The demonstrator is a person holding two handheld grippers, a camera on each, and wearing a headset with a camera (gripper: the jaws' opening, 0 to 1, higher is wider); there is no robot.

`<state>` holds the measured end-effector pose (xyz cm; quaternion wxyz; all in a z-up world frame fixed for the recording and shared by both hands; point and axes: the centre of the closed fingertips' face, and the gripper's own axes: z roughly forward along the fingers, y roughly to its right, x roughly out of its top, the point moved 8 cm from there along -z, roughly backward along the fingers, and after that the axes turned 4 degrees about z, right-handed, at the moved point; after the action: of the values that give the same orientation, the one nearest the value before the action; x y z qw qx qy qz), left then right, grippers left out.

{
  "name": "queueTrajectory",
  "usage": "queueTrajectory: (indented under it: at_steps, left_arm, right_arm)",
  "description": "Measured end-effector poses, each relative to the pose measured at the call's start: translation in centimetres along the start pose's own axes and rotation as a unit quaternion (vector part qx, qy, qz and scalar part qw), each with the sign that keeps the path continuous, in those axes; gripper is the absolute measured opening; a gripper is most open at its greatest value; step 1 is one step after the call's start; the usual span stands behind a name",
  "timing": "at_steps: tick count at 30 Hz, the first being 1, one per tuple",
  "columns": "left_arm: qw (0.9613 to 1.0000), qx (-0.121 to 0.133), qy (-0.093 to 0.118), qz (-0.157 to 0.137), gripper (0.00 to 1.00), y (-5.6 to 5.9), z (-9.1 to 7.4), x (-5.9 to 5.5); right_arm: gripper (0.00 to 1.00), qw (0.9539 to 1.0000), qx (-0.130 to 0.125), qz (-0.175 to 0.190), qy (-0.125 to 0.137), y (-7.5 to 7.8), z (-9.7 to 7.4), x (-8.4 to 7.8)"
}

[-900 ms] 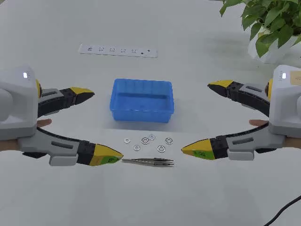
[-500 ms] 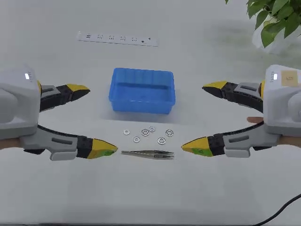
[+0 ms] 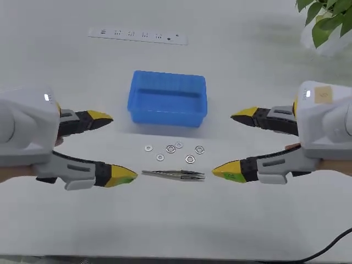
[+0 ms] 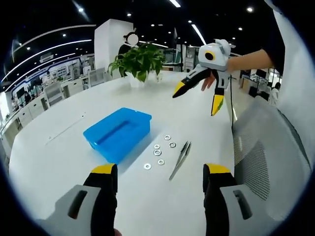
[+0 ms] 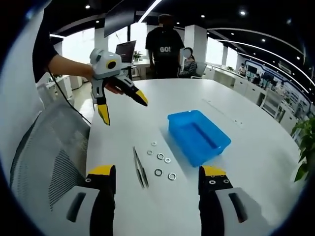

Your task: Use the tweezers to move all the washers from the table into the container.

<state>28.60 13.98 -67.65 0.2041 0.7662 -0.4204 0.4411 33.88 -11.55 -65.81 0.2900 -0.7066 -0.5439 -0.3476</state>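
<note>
Black cable [image 3: 324,250] loops in at the near right corner, well on the near side of the blue plastic rectangular container [image 3: 168,102] and off to its right. All of it sits on a plain white table [image 3: 176,220].

Left gripper [image 3: 124,147], white body w/ black jaws and yellow tips, is held to the near left of the container. Jaws spread wide, nothing btwn them, not touching anything. Its own view shows the same wide gap [image 4: 160,169].

Right gripper [image 3: 223,144], same build, mirrors it to the near right of the container. Also wide open and empty; same in its own view [image 5: 156,170]. Each one shows in the other's view, held in a hand above the table, jaws apart: right gripper [image 4: 195,103], left gripper [image 5: 124,112].

Thin silver metal tweezers [image 3: 173,175] lie flat on the table on the near side of the container, roughly parallel to its front wall, btwn the two lower jaw tips, touched by neither. Also seen at [image 4: 180,160] and [image 5: 140,167].

Six small silver metal washers [image 3: 170,149] lie loose on the table btwn the tweezers and the container's front wall, near both, none inside.

Container's inside looks bare in the gripper views [image 4: 118,130] [image 5: 199,133].

White power strip [image 3: 137,36] lies flat beyond the container, a bit to its left. Green leafy plant [image 3: 327,19] stands far right of the container, at the top corner.
</note>
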Motion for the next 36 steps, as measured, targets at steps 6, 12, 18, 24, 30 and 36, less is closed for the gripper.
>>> queueTrajectory:
  at_steps: [6, 12, 18, 24, 30, 36]
  left_arm:
    - [0.9997, -0.018, -0.015, -0.005, 0.69, 0.6, 0.8, -0.8]
    - [0.9988, -0.041, -0.028, 0.004, 0.63, 1.0, 2.1, -1.4]
    - [0.9971, -0.059, -0.044, 0.017, 0.59, 1.3, 3.4, -2.0]
    - [0.9947, -0.082, -0.057, 0.026, 0.56, 1.7, 4.9, -2.6]
    - [0.9916, -0.093, -0.084, 0.031, 0.51, 1.7, 5.8, -3.9]
    - [0.9907, -0.102, -0.083, 0.034, 0.46, 1.7, 6.2, -4.0]
  right_arm:
    - [0.61, 0.9996, 0.022, 0.007, -0.015, -0.7, 0.9, -0.8]
    - [0.57, 0.9989, 0.037, 0.010, -0.028, -1.1, 2.1, -1.5]
    - [0.53, 0.9976, 0.052, 0.002, -0.046, -1.7, 3.6, -2.0]
    - [0.48, 0.9957, 0.073, -0.008, -0.057, -2.0, 5.8, -1.8]
    - [0.39, 0.9918, 0.094, -0.030, -0.082, -2.2, 7.8, -2.0]
    - [0.29, 0.9869, 0.112, -0.037, -0.110, -2.1, 9.2, -2.9]
